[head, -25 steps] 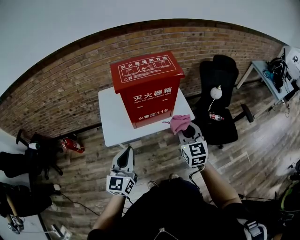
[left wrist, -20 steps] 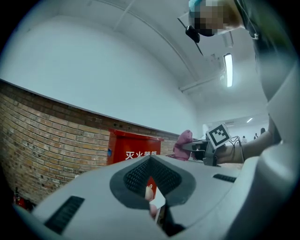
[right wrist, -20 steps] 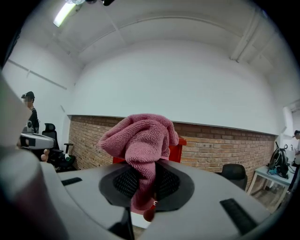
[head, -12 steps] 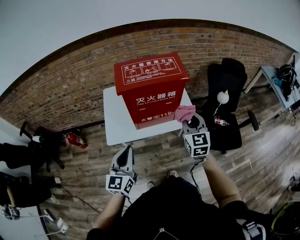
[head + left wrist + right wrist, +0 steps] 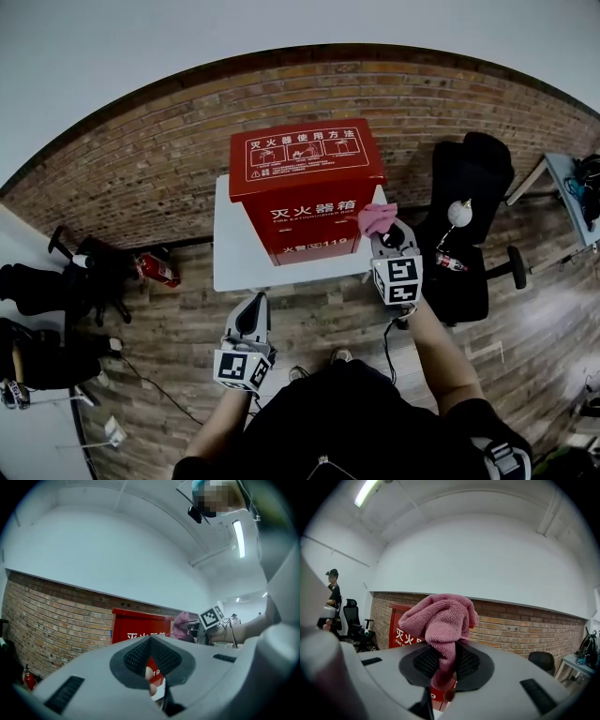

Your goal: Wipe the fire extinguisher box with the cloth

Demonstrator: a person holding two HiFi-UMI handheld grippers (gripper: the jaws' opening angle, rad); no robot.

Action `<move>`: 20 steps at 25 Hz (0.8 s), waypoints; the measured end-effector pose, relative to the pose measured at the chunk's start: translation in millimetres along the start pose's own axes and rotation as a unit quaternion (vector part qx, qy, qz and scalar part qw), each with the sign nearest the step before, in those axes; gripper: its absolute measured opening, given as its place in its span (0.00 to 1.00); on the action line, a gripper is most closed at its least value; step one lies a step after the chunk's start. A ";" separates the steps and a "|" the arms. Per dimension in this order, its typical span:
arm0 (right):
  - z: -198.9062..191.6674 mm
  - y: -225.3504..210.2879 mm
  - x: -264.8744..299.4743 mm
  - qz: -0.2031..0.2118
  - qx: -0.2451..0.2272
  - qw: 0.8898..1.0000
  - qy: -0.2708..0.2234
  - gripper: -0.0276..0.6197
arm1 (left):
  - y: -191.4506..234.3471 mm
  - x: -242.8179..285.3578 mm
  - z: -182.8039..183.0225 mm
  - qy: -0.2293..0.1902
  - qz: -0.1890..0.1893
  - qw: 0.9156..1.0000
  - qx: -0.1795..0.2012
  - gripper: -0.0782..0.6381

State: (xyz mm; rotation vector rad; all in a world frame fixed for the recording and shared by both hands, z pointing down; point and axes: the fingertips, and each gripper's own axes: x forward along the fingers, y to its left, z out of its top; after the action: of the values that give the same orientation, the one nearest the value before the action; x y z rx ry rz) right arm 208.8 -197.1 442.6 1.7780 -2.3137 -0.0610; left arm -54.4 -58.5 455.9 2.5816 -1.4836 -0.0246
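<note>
As only its own view shows, right tongs (image 5: 440, 670) pinching pink cloth (image 5: 440, 616).

The left claw (image 5: 251, 307) and right claw (image 5: 393, 234) are pale grey shells with dark meshed pads; each carries a white cube (image 5: 242, 367) printed with black square markers; a thin dark cable (image 5: 385, 339) trails from the right one; the person wears a black top (image 5: 328, 422).

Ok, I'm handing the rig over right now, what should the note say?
Right gripper: shut on the pink cloth, raised at the right front edge of the red fire extinguisher box; contact unclear.
Left gripper: shut, empty, held low, short of the white table.
Done: cloth in grip and at the box.
Left: wipe the box's lid and faces.
</note>
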 end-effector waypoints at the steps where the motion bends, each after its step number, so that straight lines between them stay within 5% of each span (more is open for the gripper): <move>1: -0.7 -3.0 4.8 0.003 -0.001 1.000 0.000 0.16 | -0.3 3.2 -0.7 -0.002 0.003 1.000 0.001 0.14; 20: -7.0 -33.5 63.0 0.017 -0.006 1.000 0.017 0.16 | -5.2 18.5 -29.4 0.037 0.062 0.997 0.009 0.14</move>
State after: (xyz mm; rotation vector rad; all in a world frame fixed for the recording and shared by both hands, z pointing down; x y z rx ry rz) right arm 226.8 -265.7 453.3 1.7198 -2.3140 -0.0388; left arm -37.7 -67.9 485.4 2.4696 -1.6205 0.0998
